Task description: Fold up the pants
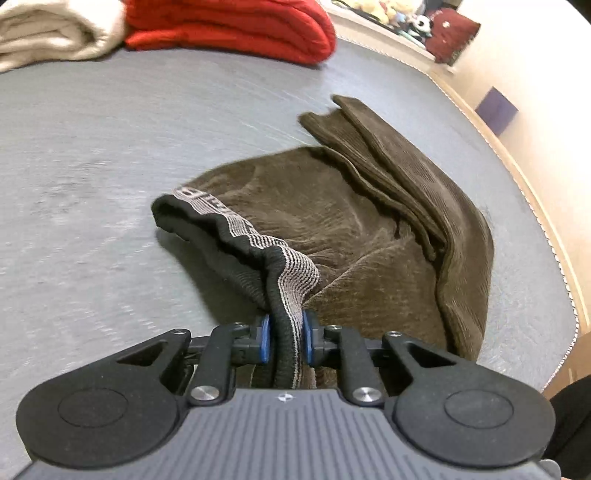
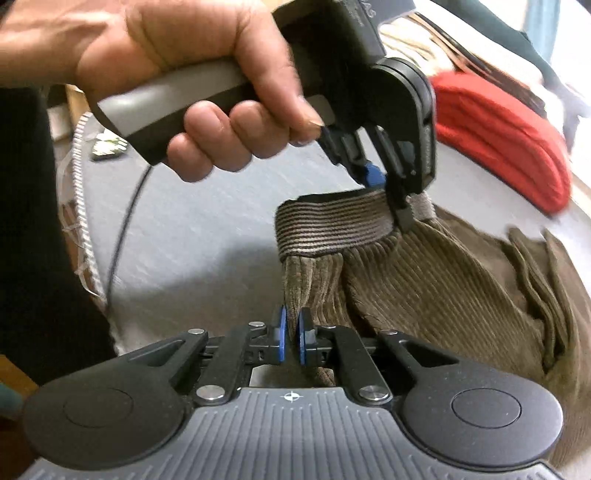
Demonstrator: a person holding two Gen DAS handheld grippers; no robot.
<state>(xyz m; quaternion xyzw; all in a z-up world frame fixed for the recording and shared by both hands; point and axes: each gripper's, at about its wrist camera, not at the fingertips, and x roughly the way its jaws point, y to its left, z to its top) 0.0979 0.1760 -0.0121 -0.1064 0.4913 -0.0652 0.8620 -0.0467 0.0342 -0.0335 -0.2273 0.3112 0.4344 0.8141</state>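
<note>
Brown corduroy pants heaped on the grey tabletop, legs trailing toward the red blanket. Left gripper clamped on elastic waistband; right gripper pinching corduroy just below. Best lifted evenly, waistband kept taut.

Soft indoor light, faint shadows, motion blur throughout, fisheye bending at edges.

On the pants' elastic waistband, large woven letters run along the pale stripe, too folded and blurred to read. On the left gripper's body, beside the hand, a cut-off print ends in "AS".
</note>
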